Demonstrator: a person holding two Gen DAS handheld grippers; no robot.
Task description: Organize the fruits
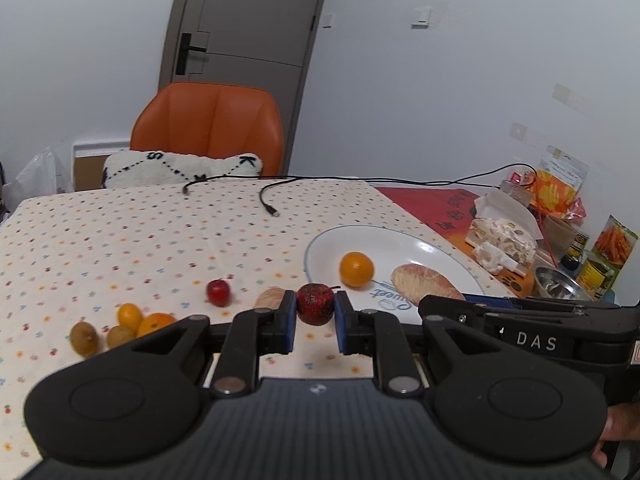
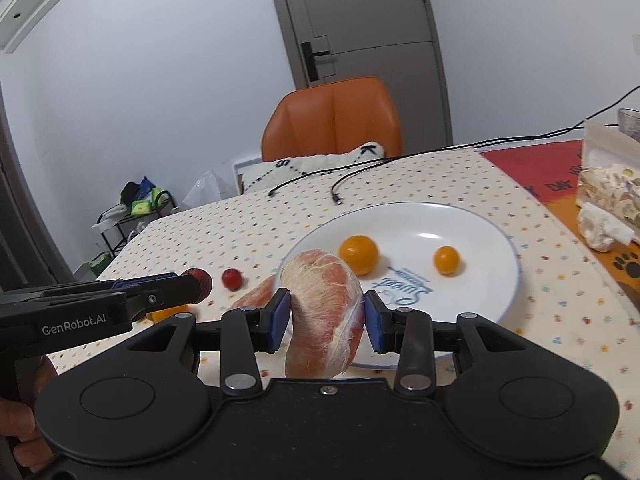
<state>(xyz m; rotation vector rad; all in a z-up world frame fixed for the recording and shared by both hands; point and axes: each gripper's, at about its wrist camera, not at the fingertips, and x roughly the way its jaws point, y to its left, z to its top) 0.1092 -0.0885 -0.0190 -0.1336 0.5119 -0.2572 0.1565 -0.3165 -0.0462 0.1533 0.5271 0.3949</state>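
Both grippers are loaded: left gripper (image 1: pixel 315 312) pinches a dark red fruit (image 1: pixel 315 303); right gripper (image 2: pixel 326 316) clamps a peeled pomelo segment (image 2: pixel 324 312). Plate (image 2: pixel 472 216) at twelve o'clock holds two oranges (image 2: pixel 358 252); several fruits (image 1: pixel 130 316) wait at nine o'clock.

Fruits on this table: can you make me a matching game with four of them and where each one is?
Things:
1. dark red fruit
2. pomelo segment nearest the right camera
3. big orange
4. two brown fruits

Places:
A. on the white plate
B. on the dotted tablecloth, off the plate
C. gripped in the left tongs
D. gripped in the right tongs

Pairs: 1-C, 2-D, 3-A, 4-B.
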